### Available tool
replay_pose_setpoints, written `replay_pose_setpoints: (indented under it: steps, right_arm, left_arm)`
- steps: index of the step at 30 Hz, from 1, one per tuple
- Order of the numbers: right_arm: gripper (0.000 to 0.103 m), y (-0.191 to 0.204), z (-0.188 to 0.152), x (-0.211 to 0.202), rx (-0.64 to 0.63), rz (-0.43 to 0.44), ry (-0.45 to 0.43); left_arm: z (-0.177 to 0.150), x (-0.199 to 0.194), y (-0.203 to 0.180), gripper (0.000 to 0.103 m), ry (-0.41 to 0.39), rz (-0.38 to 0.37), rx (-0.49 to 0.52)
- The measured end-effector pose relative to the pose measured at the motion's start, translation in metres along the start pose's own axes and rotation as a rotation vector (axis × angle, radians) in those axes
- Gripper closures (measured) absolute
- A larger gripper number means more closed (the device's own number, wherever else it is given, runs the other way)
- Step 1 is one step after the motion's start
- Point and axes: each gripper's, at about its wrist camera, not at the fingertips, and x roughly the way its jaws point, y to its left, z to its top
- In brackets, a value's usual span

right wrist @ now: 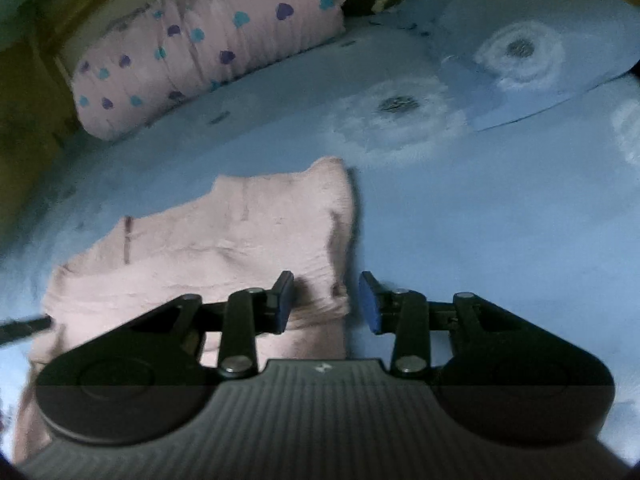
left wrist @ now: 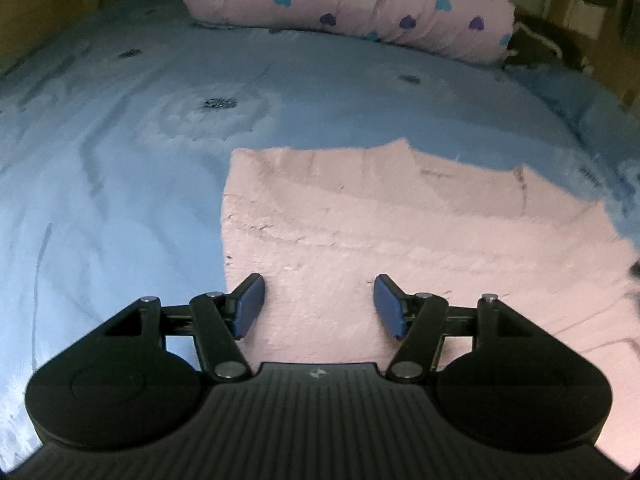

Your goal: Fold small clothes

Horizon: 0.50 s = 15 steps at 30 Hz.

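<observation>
A small pink garment (left wrist: 400,220) lies flat on the blue bedsheet (left wrist: 120,160), its near part folded into a thicker band. My left gripper (left wrist: 320,306) hovers open over the garment's near left part, with nothing between its blue pads. In the right wrist view the same pink garment (right wrist: 220,240) lies left of centre. My right gripper (right wrist: 326,304) is open at the garment's right edge. Its left finger is over the cloth and its right finger over the bare bedsheet (right wrist: 480,220). The cloth's folded edge lies in the gap, and the pads do not press on it.
A pink pillow with blue and purple hearts (left wrist: 348,4) (right wrist: 208,48) lies at the head of the bed. A blue pillow with a white flower print (right wrist: 540,52) sits at the far right. Wooden walls border the bed. A dark bar (right wrist: 24,328) enters from the left edge.
</observation>
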Motion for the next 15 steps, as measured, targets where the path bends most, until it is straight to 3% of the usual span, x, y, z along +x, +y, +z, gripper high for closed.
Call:
replay_pose_setpoints:
  steps: [3,5,7,10,15]
  right_arm:
    - [0.091,0.008,0.004,-0.013,-0.028,0.046,-0.091]
    - [0.091,0.014,0.005,-0.016,-0.102,-0.066,-0.114]
    - [0.092,0.014,0.001,-0.006,-0.151,-0.187,-0.07]
    - [0.091,0.007,-0.004,0.005,-0.15,-0.203,0.016]
    - [0.09,0.023,0.003,-0.019,-0.16,-0.178,-0.181]
  left_arm:
    - [-0.001,0.005,0.002,0.031,0.004,0.017,0.022]
    - [-0.002,0.008,0.005,0.029,0.013,0.017,0.018]
    - [-0.001,0.008,0.007,0.028,0.015,0.017,0.016]
    - [-0.001,0.007,0.006,0.027,0.014,0.02,0.016]
    - [-0.001,0.008,0.004,0.025,0.012,0.03,0.027]
